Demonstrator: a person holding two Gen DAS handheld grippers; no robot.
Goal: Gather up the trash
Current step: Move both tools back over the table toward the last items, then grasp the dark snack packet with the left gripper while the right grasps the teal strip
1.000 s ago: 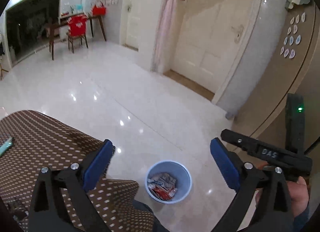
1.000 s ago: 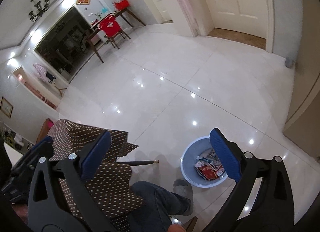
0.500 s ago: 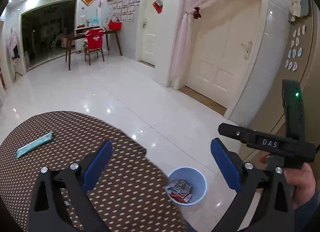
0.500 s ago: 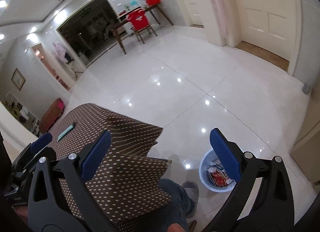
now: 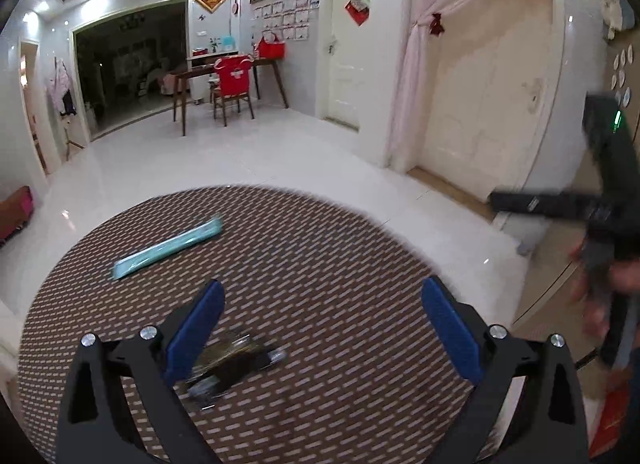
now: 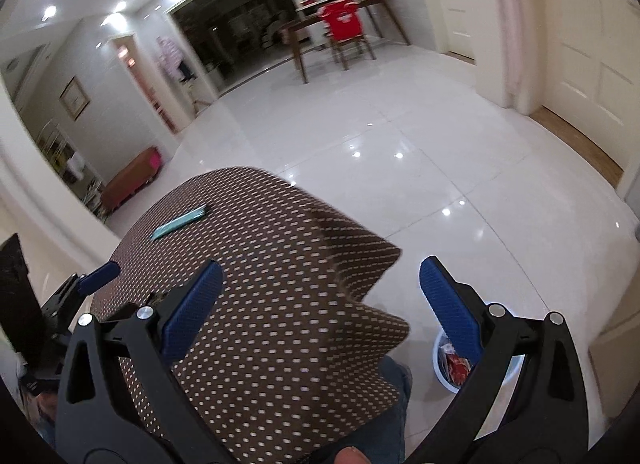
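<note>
My left gripper [image 5: 320, 328] is open and empty above a round table with a brown dotted cloth [image 5: 340, 264]. A dark crumpled wrapper [image 5: 236, 364] lies on the cloth just right of its left finger. A long teal wrapper [image 5: 168, 246] lies farther back on the left; it also shows in the right wrist view [image 6: 180, 222]. My right gripper [image 6: 318, 304] is open and empty, held above the table's right edge. A pale blue bin [image 6: 450, 370] with red trash stands on the floor, partly hidden behind the right finger. The right gripper shows blurred in the left wrist view [image 5: 560, 203].
Glossy white floor [image 6: 420, 151] surrounds the table. The person's knee and foot [image 6: 394, 380] are beside the bin. A wooden desk with a red-covered chair [image 5: 232, 79] stands at the far wall. White doors [image 5: 480, 103] are on the right.
Both grippers have swung up and left from over the bin to over the table. The dark wrapper and the teal wrapper have come into the left wrist view. Both grippers stay open.
</note>
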